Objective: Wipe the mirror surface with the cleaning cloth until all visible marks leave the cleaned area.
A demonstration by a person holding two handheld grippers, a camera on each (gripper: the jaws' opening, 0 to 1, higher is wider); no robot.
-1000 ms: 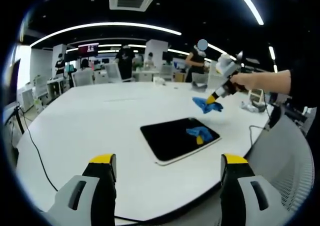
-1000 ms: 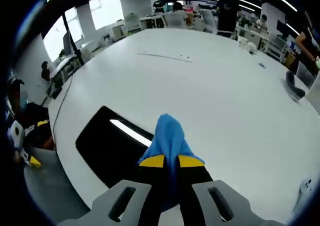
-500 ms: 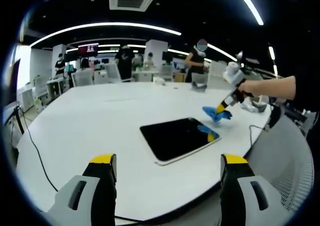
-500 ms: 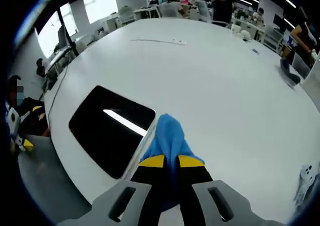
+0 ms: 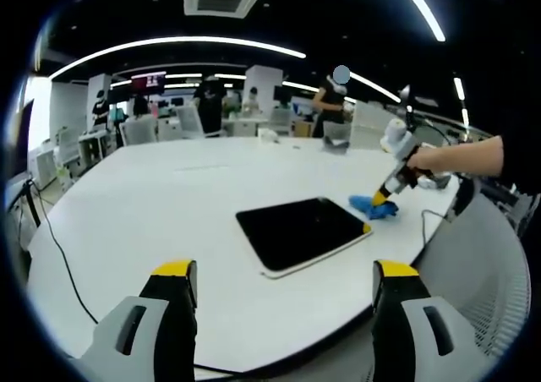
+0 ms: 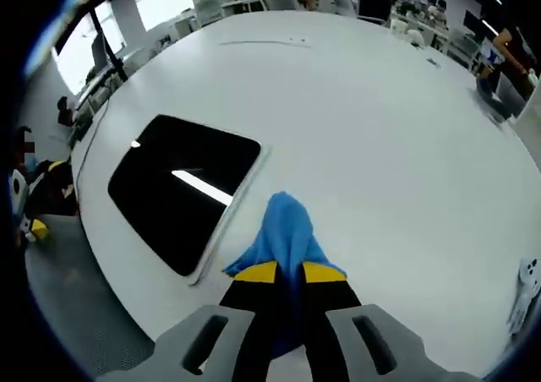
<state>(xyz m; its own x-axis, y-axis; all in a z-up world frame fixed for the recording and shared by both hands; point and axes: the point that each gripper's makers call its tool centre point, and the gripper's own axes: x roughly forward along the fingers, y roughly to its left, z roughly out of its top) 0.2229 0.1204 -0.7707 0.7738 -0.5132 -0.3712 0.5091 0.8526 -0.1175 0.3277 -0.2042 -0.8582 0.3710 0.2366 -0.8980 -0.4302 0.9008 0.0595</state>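
A flat mirror (image 5: 300, 233) with a dark reflecting face and pale rim lies on the white round table (image 5: 152, 204). In the right gripper view the same mirror (image 6: 182, 188) sits left of my right gripper (image 6: 290, 272), which is shut on a blue cleaning cloth (image 6: 285, 234). The cloth touches the bare table just right of the mirror's edge. From the left gripper view the right gripper (image 5: 390, 188) presses the cloth (image 5: 374, 206) down beside the mirror's far right corner. My left gripper (image 5: 283, 274) stands open, well short of the mirror, over the table's near edge.
A cable (image 5: 55, 251) runs over the table's left side. A grey chair back (image 5: 486, 264) stands at the right. Small items (image 5: 336, 145) lie at the table's far edge, with desks, chairs and several people beyond. A person's hand (image 5: 439, 156) holds the right gripper.
The right gripper has carried the cloth down and to the right, off above the mirror onto the table beside it. The left gripper has stayed still.
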